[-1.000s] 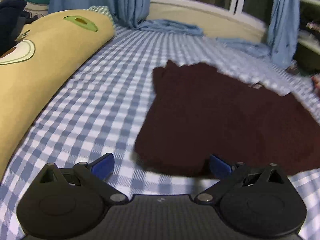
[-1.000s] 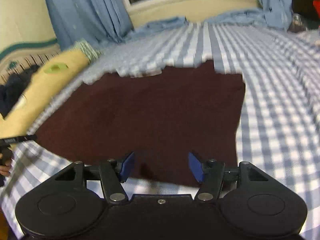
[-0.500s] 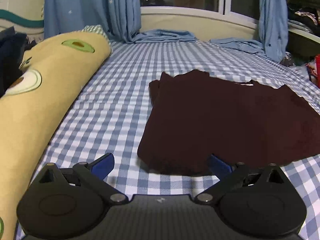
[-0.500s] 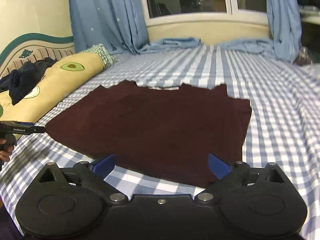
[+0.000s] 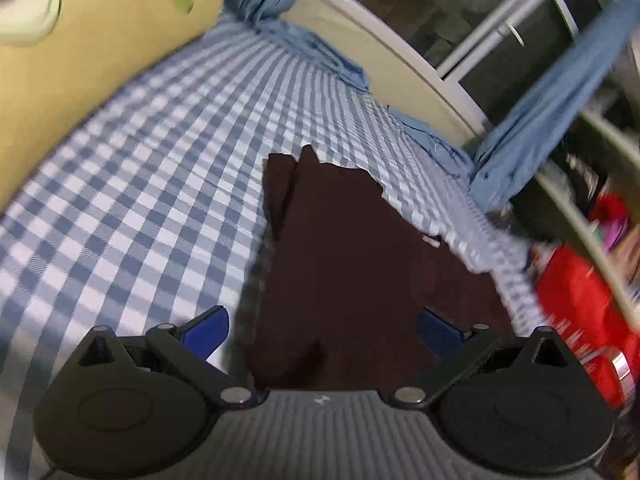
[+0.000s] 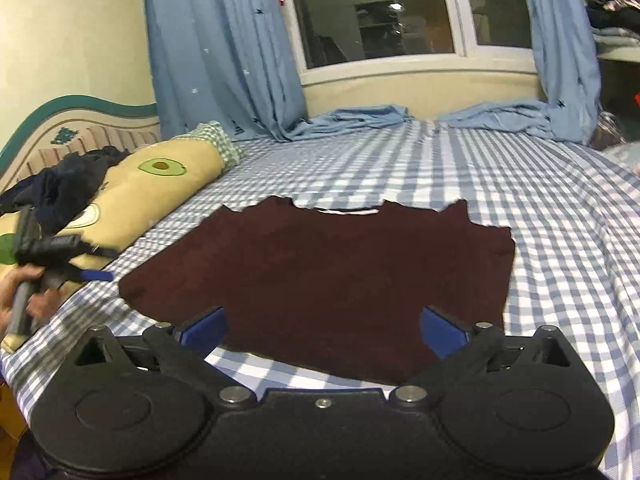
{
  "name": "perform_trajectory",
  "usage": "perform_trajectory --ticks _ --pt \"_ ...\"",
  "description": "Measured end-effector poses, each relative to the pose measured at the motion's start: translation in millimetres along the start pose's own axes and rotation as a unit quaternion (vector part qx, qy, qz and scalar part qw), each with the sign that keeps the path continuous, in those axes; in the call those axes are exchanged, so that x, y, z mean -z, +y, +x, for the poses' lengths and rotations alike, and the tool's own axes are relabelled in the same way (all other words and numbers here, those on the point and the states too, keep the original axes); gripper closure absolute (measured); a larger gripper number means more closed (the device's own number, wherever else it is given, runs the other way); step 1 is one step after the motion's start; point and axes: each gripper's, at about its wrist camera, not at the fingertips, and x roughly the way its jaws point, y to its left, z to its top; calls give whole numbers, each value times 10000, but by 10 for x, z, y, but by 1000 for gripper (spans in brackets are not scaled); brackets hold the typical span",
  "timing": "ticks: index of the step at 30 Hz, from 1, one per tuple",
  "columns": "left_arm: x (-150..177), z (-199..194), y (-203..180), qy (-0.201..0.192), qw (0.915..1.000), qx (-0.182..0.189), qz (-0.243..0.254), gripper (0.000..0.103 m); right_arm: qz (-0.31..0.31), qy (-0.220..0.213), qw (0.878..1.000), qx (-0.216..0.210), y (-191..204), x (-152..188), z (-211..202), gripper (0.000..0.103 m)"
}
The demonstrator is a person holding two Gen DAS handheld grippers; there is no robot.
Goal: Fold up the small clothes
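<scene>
Since the earlier frames, the left view has been rolled and blurred, and the right claw (image 6: pixel 323 330) has just been opened wide, its blue pads spread above the near edge of the shirt (image 6: pixel 328 276) with nothing gripped between them. The dark maroon shirt is laid flat on the checked bed (image 6: pixel 560 248), beside the avocado pillow (image 6: pixel 160 184). The left claw (image 5: pixel 322 330) is likewise held released over the shirt's edge.

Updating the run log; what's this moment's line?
maroon garment: flat on checked bedsheet | left gripper: open | right gripper: jaws just opened, empty
</scene>
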Motion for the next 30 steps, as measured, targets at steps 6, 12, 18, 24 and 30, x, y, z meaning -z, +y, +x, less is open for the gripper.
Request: perform_trajectory --ticks 6,12,18,24,30 --pt "-185 537 465 757 9904 623 -979 10 -340 2 9994 29 154 -36 39 1" --pt "-257 872 466 987 9806 1393 -966 10 -481 5 9988 106 204 -69 94 1" --pt "-312 1211 275 1102 9770 1584 -904 26 -360 44 9991 197 170 -60 165 1" --pt "-195 1188 287 933 9828 894 -1320 89 -374 29 9991 173 134 17 105 1" --pt "-285 963 -390 576 9961 117 -662 92 116 -17 9995 277 -109 132 -6 1"
